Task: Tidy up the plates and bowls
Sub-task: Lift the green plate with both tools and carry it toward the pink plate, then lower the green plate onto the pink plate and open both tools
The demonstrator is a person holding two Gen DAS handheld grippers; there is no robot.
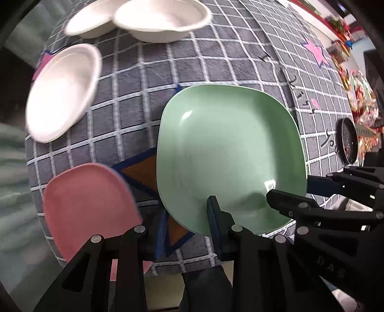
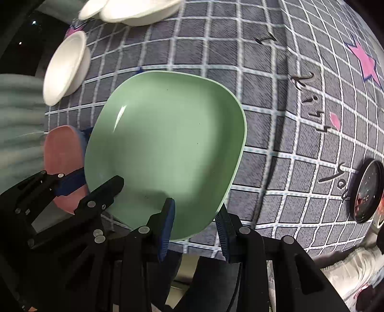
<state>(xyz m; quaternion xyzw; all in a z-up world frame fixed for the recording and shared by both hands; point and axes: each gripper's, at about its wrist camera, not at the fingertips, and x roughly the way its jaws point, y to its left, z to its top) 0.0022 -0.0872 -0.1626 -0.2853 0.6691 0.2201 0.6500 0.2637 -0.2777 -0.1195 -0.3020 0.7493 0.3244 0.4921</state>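
Observation:
A green square plate lies on the checked tablecloth, also in the right wrist view. My right gripper has one finger over the plate's near rim and one outside it; the jaws stand apart around the rim. My left gripper is open, one finger over the green plate's near edge, the other over a pink plate. In the right wrist view the left gripper's fingers straddle the green plate's left edge beside the pink plate. Three white bowls sit at the far left.
A checked grey tablecloth with pink stars covers the table. A black round lid lies at the right, also in the left wrist view. Colourful clutter stands beyond the right edge. The table's near edge runs just under both grippers.

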